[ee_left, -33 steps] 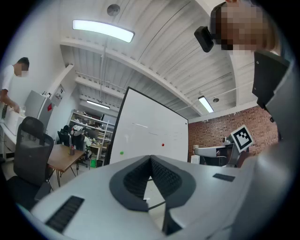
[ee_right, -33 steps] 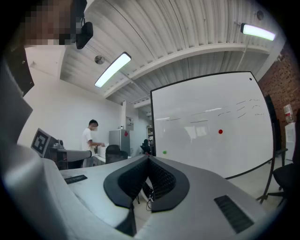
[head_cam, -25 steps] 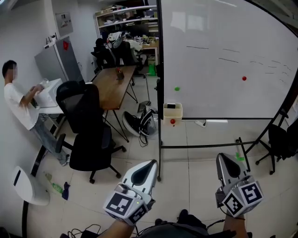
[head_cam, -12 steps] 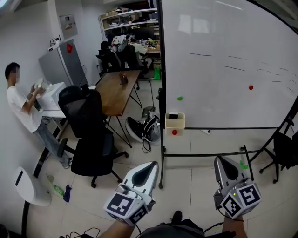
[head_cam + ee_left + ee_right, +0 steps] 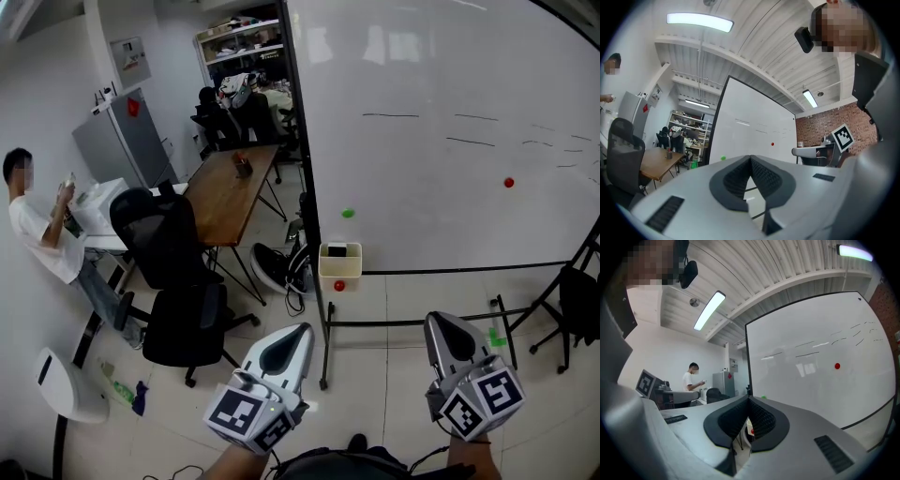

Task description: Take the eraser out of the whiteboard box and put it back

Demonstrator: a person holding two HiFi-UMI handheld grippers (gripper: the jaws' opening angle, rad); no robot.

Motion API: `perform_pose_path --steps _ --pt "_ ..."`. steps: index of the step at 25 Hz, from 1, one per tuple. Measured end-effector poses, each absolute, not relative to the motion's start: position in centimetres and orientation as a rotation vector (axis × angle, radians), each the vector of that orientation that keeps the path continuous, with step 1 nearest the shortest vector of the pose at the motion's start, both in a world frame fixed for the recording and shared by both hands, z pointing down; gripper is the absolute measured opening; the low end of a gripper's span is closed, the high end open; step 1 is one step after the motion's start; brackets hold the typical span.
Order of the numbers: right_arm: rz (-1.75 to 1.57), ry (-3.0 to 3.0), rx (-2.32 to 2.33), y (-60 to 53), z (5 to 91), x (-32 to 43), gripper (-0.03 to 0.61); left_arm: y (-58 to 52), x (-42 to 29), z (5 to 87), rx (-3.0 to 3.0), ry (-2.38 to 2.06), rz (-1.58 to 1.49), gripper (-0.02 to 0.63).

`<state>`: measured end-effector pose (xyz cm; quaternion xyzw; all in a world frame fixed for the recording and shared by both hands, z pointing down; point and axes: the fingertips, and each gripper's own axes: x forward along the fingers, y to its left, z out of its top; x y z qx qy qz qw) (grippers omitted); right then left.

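Whiteboard box (image 5: 330, 272) is hanging at the lower left corner of the whiteboard (image 5: 441, 112), a cream, open-topped container with a red magnet (image 5: 339, 285) sticking to its front. A dark block, the eraser (image 5: 338, 250), is sitting inside it and showing just at the rim; nothing else in the box can be made out.

Both grippers are pointing level toward the board from well back, neither one near the box. The left gripper (image 5: 302, 328) is clenched, its ribbed pads meeting at the tips with nothing between them. The right gripper (image 5: 437, 319) is likewise closed and empty. In the right gripper view, the box and its red magnet are peeking through the small gap under the tips, far off.

On the board a green magnet (image 5: 348, 213) is sitting just above the box, and a second red magnet (image 5: 508, 182) is sticking farther right, below faint marker lines. Left of the board, black office chairs (image 5: 173, 272) are standing beside a wooden table (image 5: 230, 187), and a person (image 5: 42, 225) is standing near the wall.
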<state>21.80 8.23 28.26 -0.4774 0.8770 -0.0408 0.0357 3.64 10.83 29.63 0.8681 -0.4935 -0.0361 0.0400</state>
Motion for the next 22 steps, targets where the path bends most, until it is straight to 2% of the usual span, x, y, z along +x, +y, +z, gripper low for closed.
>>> perform_pose_path --steps 5,10,22 --pt "-0.154 2.697 -1.463 4.5 28.9 22.1 0.018 7.3 4.2 30.2 2.647 -1.501 -0.097 0.028" --pt "-0.153 2.686 -1.487 0.4 29.1 19.6 0.018 2.8 1.7 30.2 2.662 -1.475 -0.101 0.028" --pt "-0.134 2.600 -1.627 -9.6 28.6 4.6 0.018 -8.3 -13.7 30.2 2.733 -1.352 -0.093 0.028"
